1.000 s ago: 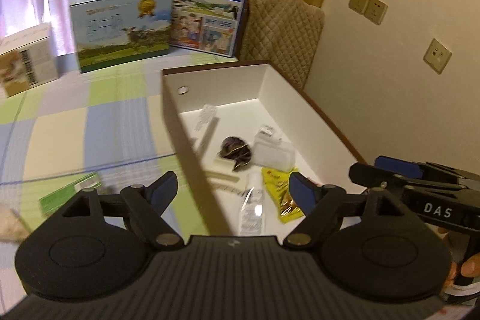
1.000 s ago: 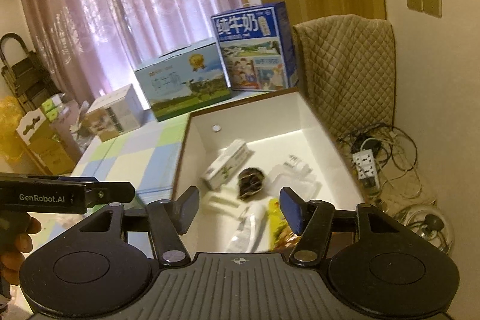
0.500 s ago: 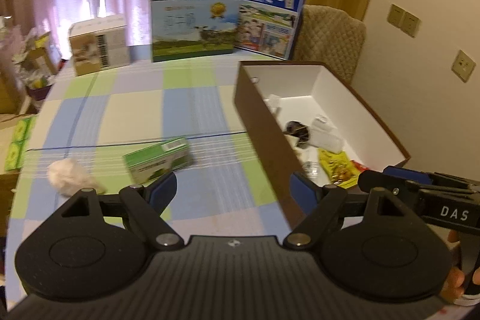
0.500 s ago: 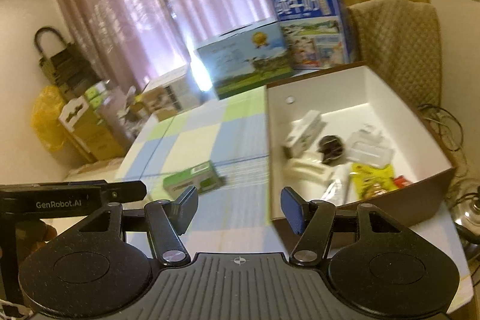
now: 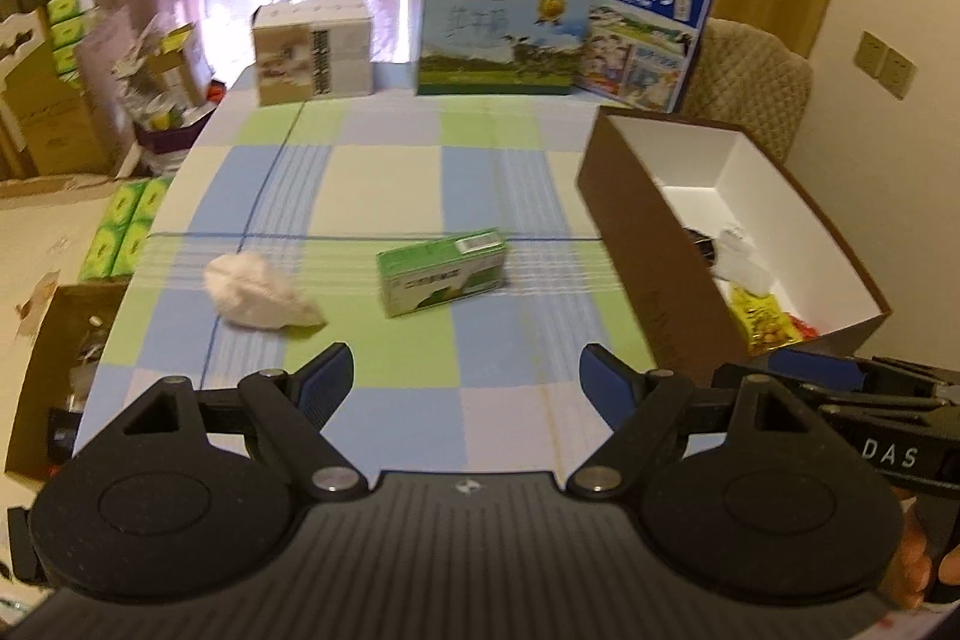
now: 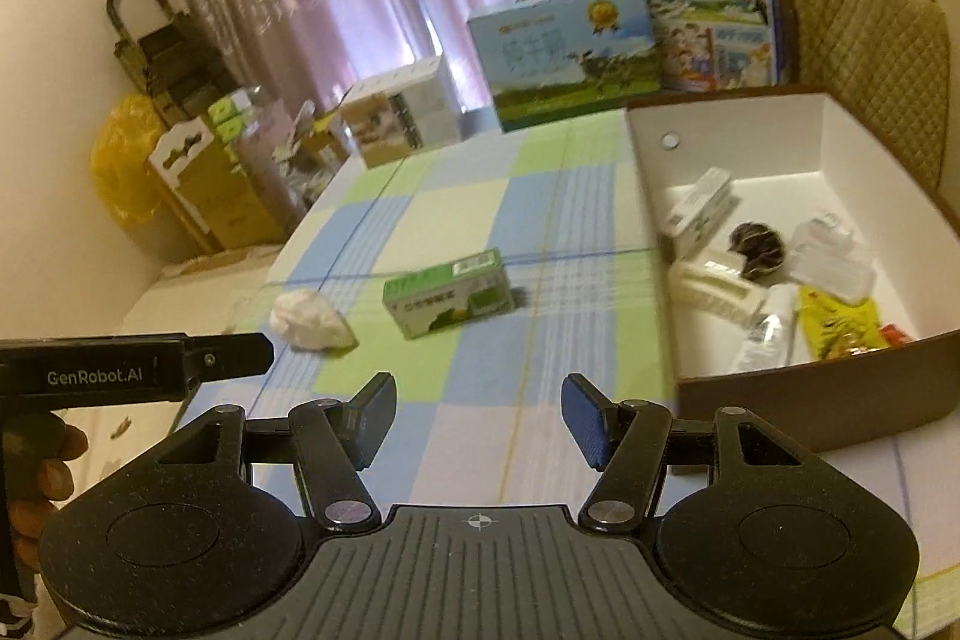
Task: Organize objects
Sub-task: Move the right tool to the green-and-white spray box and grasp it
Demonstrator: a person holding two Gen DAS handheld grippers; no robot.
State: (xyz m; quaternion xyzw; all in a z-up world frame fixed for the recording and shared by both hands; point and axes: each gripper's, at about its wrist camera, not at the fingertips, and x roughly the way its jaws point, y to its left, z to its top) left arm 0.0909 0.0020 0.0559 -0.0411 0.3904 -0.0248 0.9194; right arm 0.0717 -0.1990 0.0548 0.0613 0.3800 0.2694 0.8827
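Observation:
A green carton (image 5: 443, 270) lies on the checked tablecloth (image 5: 384, 172), mid-table; it also shows in the right wrist view (image 6: 450, 292). A crumpled white tissue (image 5: 258, 292) lies to its left, also in the right wrist view (image 6: 311, 320). A brown box with white inside (image 5: 654, 244) stands at the right and holds several small items (image 6: 750, 268). My left gripper (image 5: 465, 379) is open and empty, above the table's near part. My right gripper (image 6: 478, 415) is open and empty, beside the box's near corner.
Two milk cartons (image 5: 498, 34) (image 5: 645, 25) and a small box (image 5: 312, 46) stand at the table's far edge. A quilted chair back (image 6: 870, 64) is behind the brown box (image 6: 810, 400). Cardboard boxes and clutter (image 5: 90, 100) fill the floor at the left.
Both grippers have pulled back from above the brown box and swung left, so the carton and tissue on the tablecloth have come into view. Both stay open.

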